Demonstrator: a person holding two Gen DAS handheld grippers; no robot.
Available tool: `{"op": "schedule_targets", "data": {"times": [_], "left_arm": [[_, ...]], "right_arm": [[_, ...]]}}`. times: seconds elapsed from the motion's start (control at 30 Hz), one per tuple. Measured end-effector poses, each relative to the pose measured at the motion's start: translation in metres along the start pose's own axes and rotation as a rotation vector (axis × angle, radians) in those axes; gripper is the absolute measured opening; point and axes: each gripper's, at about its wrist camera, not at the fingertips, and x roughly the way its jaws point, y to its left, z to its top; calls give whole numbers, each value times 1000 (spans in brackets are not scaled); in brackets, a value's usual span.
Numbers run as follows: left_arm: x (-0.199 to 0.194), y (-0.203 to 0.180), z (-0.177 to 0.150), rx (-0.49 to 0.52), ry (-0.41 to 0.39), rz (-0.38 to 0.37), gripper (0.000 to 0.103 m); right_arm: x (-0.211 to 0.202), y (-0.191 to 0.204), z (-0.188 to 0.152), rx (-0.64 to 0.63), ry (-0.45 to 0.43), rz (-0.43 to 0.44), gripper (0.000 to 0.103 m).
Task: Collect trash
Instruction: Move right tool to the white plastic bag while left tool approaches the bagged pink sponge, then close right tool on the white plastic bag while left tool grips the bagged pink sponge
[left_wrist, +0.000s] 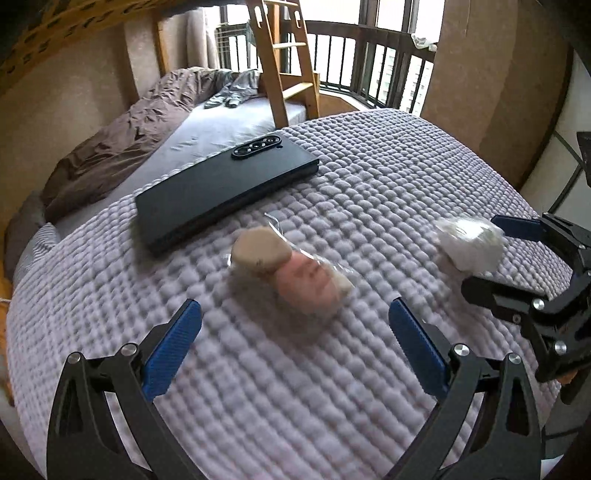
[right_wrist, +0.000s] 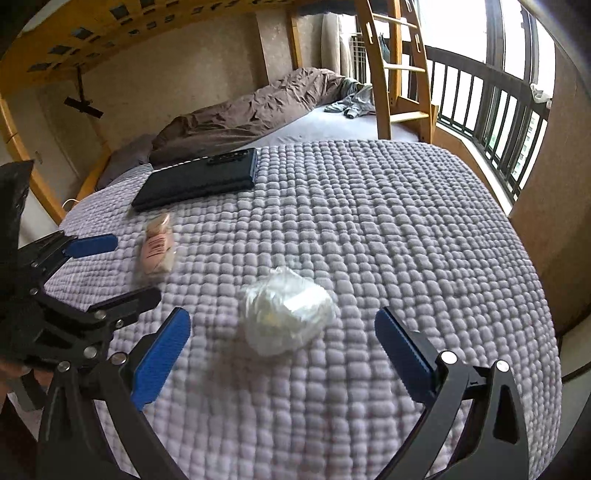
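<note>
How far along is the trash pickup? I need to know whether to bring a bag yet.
Nothing looks collected yet. Both claws are open and empty: the left claw faces the pink snack wrapper, the right claw faces the crumpled clear plastic. Both pieces remain on the quilt, near the dark phone.

Bare quilt open right of crumpled plastic wad, phone crowding far-left side beyond wrapper

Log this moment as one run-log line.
left hand-held gripper: open, facing snack wrapper | right hand-held gripper: open, facing crumpled plastic | phone: untouched
</note>
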Motion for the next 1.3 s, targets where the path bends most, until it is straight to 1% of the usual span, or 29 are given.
{"op": "schedule_targets", "data": {"times": [0.07, 0.17, 0.23, 0.33, 0.4, 0.47, 0.5, 0.57, 0.63, 0.67, 0.7, 0.9, 1.3], "left_arm": [[7, 2, 5, 12, 9, -18, 102], [14, 1, 10, 41, 20, -14, 102], [16, 2, 12, 48, 16, -25, 102], [19, 3, 14, 51, 15, -28, 102], [21, 4, 15, 53, 9, -28, 102], [23, 4, 17, 61, 6, -26, 101], [24, 2, 18, 68, 4, -22, 100], [23, 1, 18, 79, -2, -20, 95], [24, 1, 21, 82, -3, -23, 93], [23, 1, 20, 84, -4, -20, 91], [22, 0, 19, 86, -6, -19, 91], [15, -4, 16, 90, -15, -1, 88], [-9, -1, 9, 15, -32, -14, 88]], "right_arm": [[6, -1, 2, 1, 8, 0, 94], [13, -4, 4, 10, 19, 5, 89], [16, -6, 5, 20, 21, 15, 84], [18, -7, 6, 20, 19, 16, 81], [19, -7, 7, 14, 16, 10, 77], [21, -6, 8, 9, 13, 7, 75], [21, -6, 8, 9, 9, 7, 70], [20, -7, 9, 4, 6, -2, 64], [22, -6, 10, -2, 2, -1, 56], [22, -6, 10, -5, 2, 4, 50], [21, -6, 10, -5, 3, 10, 48], [14, -7, 9, 0, -8, 30, 45], [-6, -1, 8, -15, -26, 70, 44]]}}
